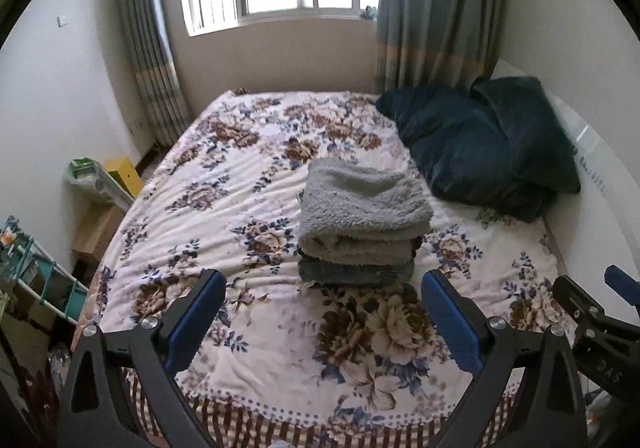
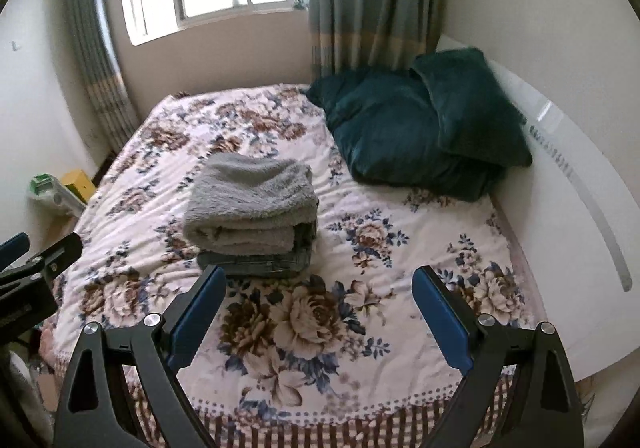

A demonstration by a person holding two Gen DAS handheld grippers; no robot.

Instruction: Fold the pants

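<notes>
Both claws stand wide open and empty: the left claw (image 1: 322,282) and the right claw (image 2: 318,278) hang side by side above the near end of the bed (image 1: 224,183). The folded grey pants (image 1: 362,213) top a small stack of clothes (image 2: 256,262), just ahead of the fingertips. The folding looks finished; the next move probably calls for another garment, though none shows

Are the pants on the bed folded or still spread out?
Folded. The grey fleecy pants sit as a compact layered bundle on a folded darker garment, on the floral bedspread. Both grippers are open, holding nothing.
</notes>
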